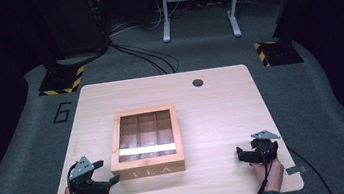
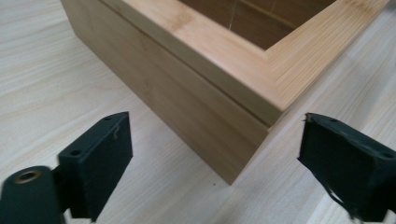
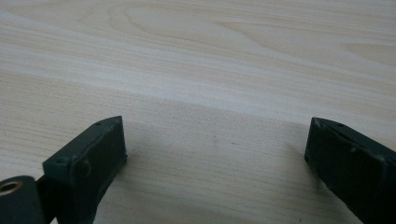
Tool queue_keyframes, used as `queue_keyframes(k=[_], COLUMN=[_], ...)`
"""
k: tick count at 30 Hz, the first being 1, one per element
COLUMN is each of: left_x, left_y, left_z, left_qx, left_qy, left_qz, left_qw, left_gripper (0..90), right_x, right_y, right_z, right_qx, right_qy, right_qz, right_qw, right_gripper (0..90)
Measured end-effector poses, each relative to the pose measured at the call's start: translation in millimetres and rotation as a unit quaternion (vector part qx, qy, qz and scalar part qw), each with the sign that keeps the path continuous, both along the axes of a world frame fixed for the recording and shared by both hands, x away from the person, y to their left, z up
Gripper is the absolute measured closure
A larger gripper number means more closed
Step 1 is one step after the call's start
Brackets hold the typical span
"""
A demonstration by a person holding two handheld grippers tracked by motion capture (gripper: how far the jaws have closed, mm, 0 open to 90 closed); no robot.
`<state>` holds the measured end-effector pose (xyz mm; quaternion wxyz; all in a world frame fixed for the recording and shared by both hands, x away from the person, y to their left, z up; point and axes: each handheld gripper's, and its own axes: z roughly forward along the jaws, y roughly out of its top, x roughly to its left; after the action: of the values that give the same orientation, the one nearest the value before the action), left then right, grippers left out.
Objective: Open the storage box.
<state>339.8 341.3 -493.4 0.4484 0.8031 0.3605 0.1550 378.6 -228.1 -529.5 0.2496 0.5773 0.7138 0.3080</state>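
A wooden tea box (image 1: 148, 171) with a glass-paned lid and "TEA" on its front wall stands in the middle of the light wooden table (image 1: 211, 107). My left gripper (image 1: 109, 171) is held just off the box's front left corner, jaws open. In the left gripper view that corner of the box (image 2: 187, 98) lies ahead of and between the open jaws of the left gripper (image 2: 215, 135), which do not touch it. My right gripper (image 1: 239, 154) rests near the table's front right, open. Bare tabletop (image 3: 210, 56) lies between the jaws of the right gripper (image 3: 215, 135).
A round cable hole (image 1: 197, 82) sits near the table's far edge. Beyond the table, cables (image 1: 150, 59) run over grey floor, with a metal frame (image 1: 198, 3) and two hazard-striped bases (image 1: 62, 81) behind. Bare wood surrounds the box on all sides.
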Motion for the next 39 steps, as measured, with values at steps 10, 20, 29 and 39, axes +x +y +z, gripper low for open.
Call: queue_keyframes(k=[10, 20, 29, 39], left_x=[0.3, -2.3, -3.3, -4.4], left_y=[-3.8, -8.1, -8.9, -8.9], left_z=[2.1, 2.3, 3.5, 3.5], left_qx=[-0.010, -0.011, -0.003, -0.004], left_qy=[-0.004, -0.014, -0.021, -0.021], left_qz=[-0.017, -0.026, -0.025, -0.025], left_qw=[0.9998, 0.9995, 0.9995, 0.9995], left_gripper=[27.3, 37.8, 39.4, 39.9], right_x=[-0.3, -0.3, -0.4, -0.4], right_y=[0.2, -0.1, -0.3, -0.2], right_z=[0.1, 0.1, 0.0, 0.1], right_qx=[0.001, 0.000, -0.001, -0.001], right_qy=[0.000, -0.002, -0.003, -0.003], right_qz=[-0.002, 0.000, 0.001, 0.001], right_qw=[1.0000, 1.0000, 1.0000, 1.0000], right_gripper=[5.2, 5.8, 6.4, 6.4])
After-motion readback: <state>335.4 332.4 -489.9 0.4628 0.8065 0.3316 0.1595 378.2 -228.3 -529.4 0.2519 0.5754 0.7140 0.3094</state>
